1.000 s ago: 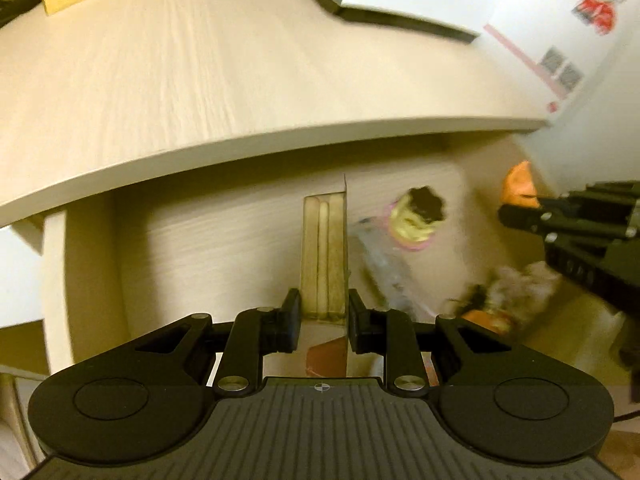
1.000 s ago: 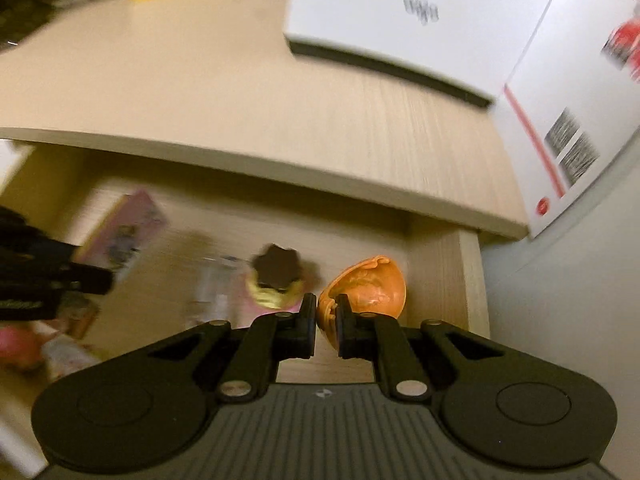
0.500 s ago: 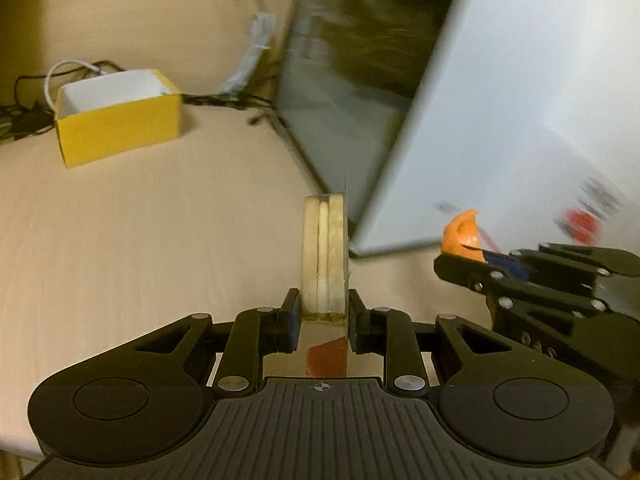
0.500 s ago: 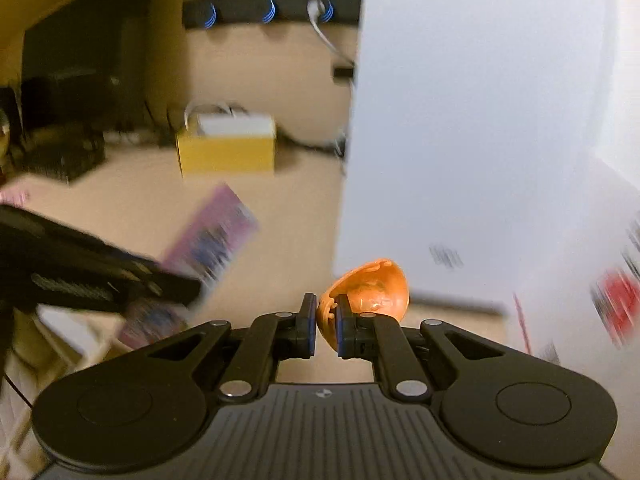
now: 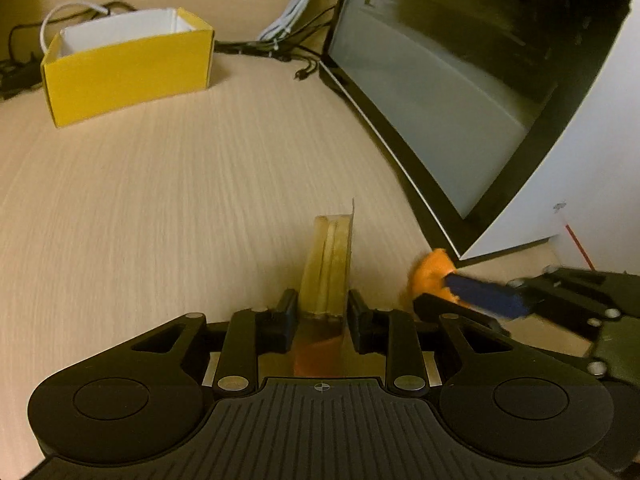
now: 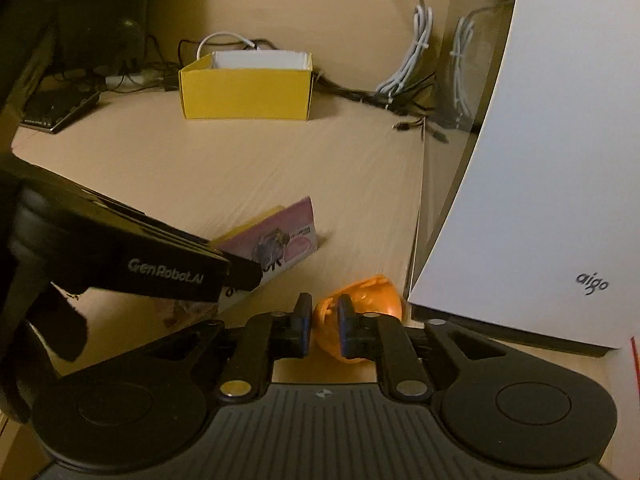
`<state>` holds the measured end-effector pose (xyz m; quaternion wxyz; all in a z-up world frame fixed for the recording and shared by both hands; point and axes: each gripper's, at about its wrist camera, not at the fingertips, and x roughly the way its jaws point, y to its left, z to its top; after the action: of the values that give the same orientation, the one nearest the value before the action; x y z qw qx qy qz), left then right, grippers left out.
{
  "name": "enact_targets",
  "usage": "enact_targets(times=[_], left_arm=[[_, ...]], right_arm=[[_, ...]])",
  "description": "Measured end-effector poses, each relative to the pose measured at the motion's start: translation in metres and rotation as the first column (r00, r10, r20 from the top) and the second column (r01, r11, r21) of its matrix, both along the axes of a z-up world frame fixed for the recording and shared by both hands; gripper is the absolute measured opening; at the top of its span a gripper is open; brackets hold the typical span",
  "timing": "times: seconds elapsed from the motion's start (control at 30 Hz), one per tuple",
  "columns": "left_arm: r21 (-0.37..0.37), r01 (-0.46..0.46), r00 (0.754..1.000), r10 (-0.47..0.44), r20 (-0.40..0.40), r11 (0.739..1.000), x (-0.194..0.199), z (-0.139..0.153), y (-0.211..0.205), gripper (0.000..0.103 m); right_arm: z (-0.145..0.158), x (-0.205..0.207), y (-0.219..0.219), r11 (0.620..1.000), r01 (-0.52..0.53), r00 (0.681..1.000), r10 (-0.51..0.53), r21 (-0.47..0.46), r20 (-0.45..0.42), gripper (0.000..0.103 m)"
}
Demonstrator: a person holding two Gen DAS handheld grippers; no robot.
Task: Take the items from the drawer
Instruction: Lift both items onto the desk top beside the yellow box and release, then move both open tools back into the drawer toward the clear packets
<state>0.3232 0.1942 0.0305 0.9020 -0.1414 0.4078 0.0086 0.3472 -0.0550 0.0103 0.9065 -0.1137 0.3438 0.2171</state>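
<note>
Left to right across the desk [image 5: 168,184]: a yellow box [image 5: 128,68] stands open at the far left, with cables [image 5: 296,4] behind it. Nearer, the left gripper [image 5: 320,312] has a flat packet [image 5: 330,256] standing on edge between its jaws, low over the wood; the right wrist view shows the packet's pink printed face [image 6: 280,240]. The jaws have just been opening, and small gaps now show between pads and packet, so the grip looks released or nearly so. Next comes the right gripper [image 6: 323,322], its jaws also just opening, though set close about the rim of an orange shell [image 6: 360,300]; whether the pads press on it cannot be told. Farthest right stands a white case [image 6: 540,184] with a dark glass side, the shell just beside its near corner.

Risks, as judged from this view: the packet, freed on its narrow edge, may topple flat or slide when the left gripper draws away. The rounded shell may roll toward the case or the desk's front edge if let go before it rests on the wood. The two grippers work near each other, and a careless withdrawal could knock either item.

Against the earlier frames: a second ago both items hung over the open drawer, below the desk's edge. Now both are over the desktop, the drawer is out of view, and both pairs of jaws stand wider.
</note>
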Motion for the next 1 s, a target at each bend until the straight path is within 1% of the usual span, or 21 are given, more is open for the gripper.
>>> enact_targets(times=[0.07,0.1,0.13,0.17,0.2,0.23,0.27,0.3,0.37,0.43,0.5,0.53,0.57,0.63,0.67,0.7,0.73,0.8,0.87,0.9,1.0], left_arm=[[0.015,0.009,1.000,-0.009,0.006,1.000,-0.005,0.005,-0.003,0.029],[0.014,0.009,1.000,-0.010,0.009,1.000,-0.007,0.008,-0.003,0.029],[0.011,0.011,1.000,-0.011,0.014,1.000,-0.009,0.010,-0.004,0.029],[0.012,0.012,1.000,-0.012,0.019,1.000,-0.011,0.011,-0.005,0.029],[0.017,0.013,1.000,-0.014,0.027,1.000,-0.016,0.014,-0.007,0.029],[0.021,0.014,0.999,-0.015,0.035,1.000,-0.020,0.017,-0.009,0.029],[0.038,-0.078,0.996,0.076,0.049,0.996,-0.023,0.020,-0.012,0.029],[0.038,-0.077,0.996,0.075,0.056,0.996,-0.027,0.024,-0.014,0.029],[0.047,-0.077,0.995,0.073,0.070,0.996,-0.035,0.030,-0.022,0.029],[0.058,-0.077,0.994,0.072,0.077,0.995,-0.042,0.034,-0.030,0.029],[0.061,-0.075,0.994,0.070,0.086,0.995,-0.052,0.039,-0.039,0.029],[0.062,-0.073,0.994,0.068,0.090,0.995,-0.056,0.042,-0.044,0.029],[0.065,-0.071,0.993,0.064,0.095,0.995,-0.060,0.044,-0.048,0.029],[0.078,-0.061,0.992,0.052,0.115,0.995,-0.074,0.049,-0.059,0.029],[0.083,-0.052,0.991,0.041,0.123,0.995,-0.081,0.049,-0.064,0.029],[0.086,-0.036,0.992,0.025,0.125,0.996,-0.089,0.048,-0.070,0.029],[0.084,-0.012,0.993,0.003,0.115,0.996,-0.097,0.044,-0.076,0.029],[0.069,0.045,0.996,-0.050,0.070,0.997,-0.106,0.030,-0.088,0.029],[0.045,0.104,0.995,-0.103,-0.014,0.994,-0.110,0.008,-0.102,0.029],[0.031,0.126,0.990,-0.124,-0.064,0.992,-0.109,-0.006,-0.110,0.029],[-0.027,0.156,0.974,-0.158,-0.161,0.987,-0.103,-0.036,-0.127,0.029]], right_arm=[[0.008,-0.007,-0.003,1.000,0.014,1.000,-0.015,0.024,0.023,0.040],[0.015,-0.014,-0.009,0.999,0.027,0.999,-0.028,0.037,0.032,0.045],[0.021,-0.021,-0.016,0.998,0.045,0.998,-0.047,0.050,0.041,0.055],[0.028,-0.031,-0.028,0.996,0.060,0.997,-0.062,0.061,0.047,0.063],[0.032,-0.037,-0.033,0.995,0.074,0.995,-0.078,0.070,0.055,0.065],[0.035,-0.045,-0.039,0.993,0.089,0.993,-0.094,0.075,0.066,0.072],[0.037,-0.053,-0.044,0.992,0.104,0.991,-0.109,0.074,0.078,0.080],[0.038,-0.060,-0.049,0.991,0.116,0.989,-0.122,0.067,0.089,0.084],[0.037,-0.076,-0.060,0.989,0.138,0.983,-0.143,0.054,0.113,0.095],[0.035,-0.097,-0.073,0.985,0.163,0.974,-0.168,0.049,0.154,0.101],[0.030,-0.116,-0.083,0.978,0.199,0.955,-0.208,0.063,0.211,0.103],[0.027,-0.123,-0.089,0.974,0.218,0.949,-0.227,0.067,0.220,0.103],[0.025,-0.128,-0.095,0.973,0.225,0.952,-0.232,0.060,0.197,0.103],[0.021,-0.129,-0.108,0.979,0.199,0.976,-0.202,0.043,0.075,0.103],[0.017,-0.128,-0.114,0.981,0.190,0.981,-0.191,0.046,0.015,0.103],[0.011,-0.129,-0.123,0.979,0.196,0.980,-0.194,0.059,-0.046,0.103],[0.007,-0.131,-0.129,0.975,0.210,0.976,-0.205,0.068,-0.076,0.102],[-0.005,-0.137,-0.139,0.973,0.224,0.969,-0.216,0.059,-0.118,0.102],[-0.016,-0.145,-0.144,0.977,0.212,0.968,-0.206,0.030,-0.141,0.100],[-0.022,-0.150,-0.145,0.979,0.202,0.968,-0.198,0.011,-0.154,0.100],[-0.036,-0.159,-0.146,0.980,0.194,0.965,-0.198,-0.040,-0.170,0.099]])
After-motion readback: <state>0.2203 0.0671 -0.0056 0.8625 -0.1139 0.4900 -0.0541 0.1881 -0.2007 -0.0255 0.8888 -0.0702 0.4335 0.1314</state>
